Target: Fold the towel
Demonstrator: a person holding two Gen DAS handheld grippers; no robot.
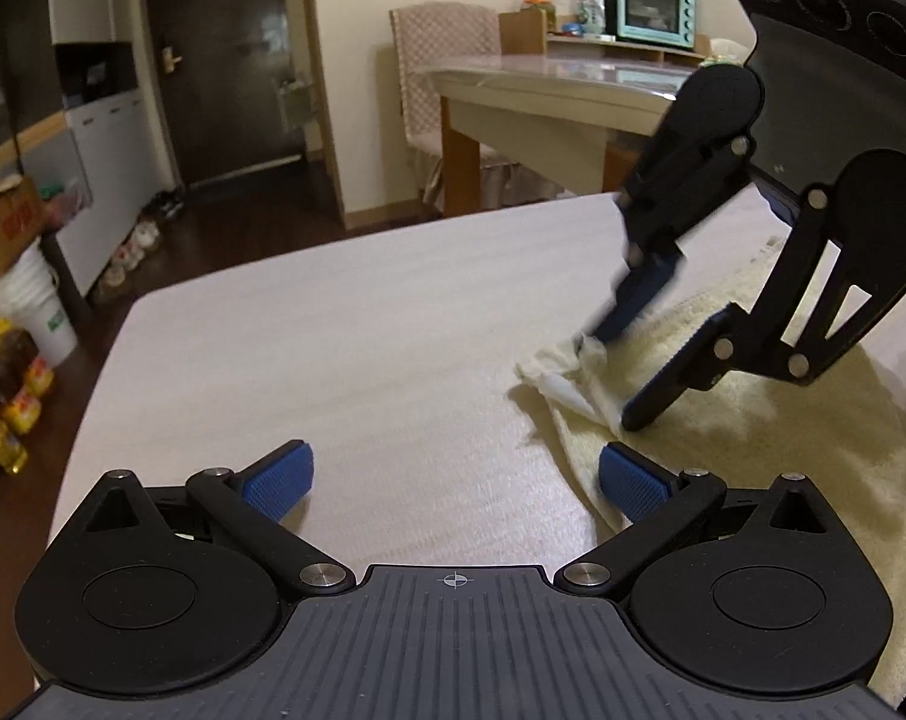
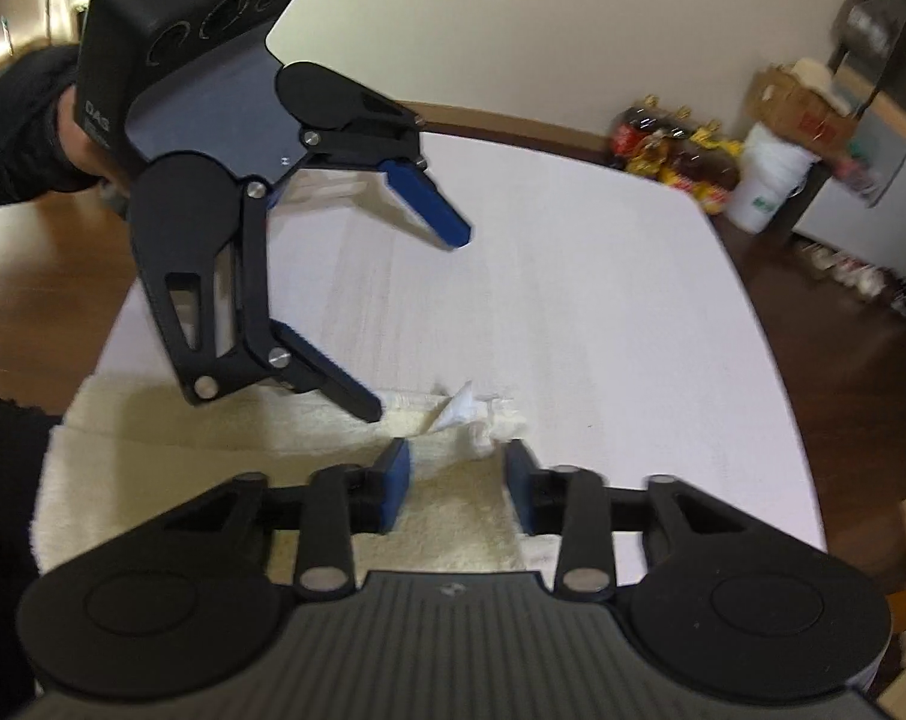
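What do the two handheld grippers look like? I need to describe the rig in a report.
Both the left gripper and the right gripper have black plastic linkage arms with silver pivot pins, dark grey ribbed bodies and blue textured pads on the fingers. A black sleeve covers the left arm.

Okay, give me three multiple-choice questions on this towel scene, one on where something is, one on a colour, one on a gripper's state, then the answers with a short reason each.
1. Where does the towel lie?
A. On the white table
B. On the floor
C. Over a chair

2. What colour are the pads on the gripper fingers?
A. Red
B. Blue
C. Green

3. How do the jaws of the left gripper stand?
A. Shut on the towel
B. Shut on nothing
C. Open

Answers:
1. A, the cream towel is spread on the tabletop, its bunched corner just ahead of the right gripper.
2. B, both wrist views show blue pads.
3. C, a wide gap shows bare table between its fingers.
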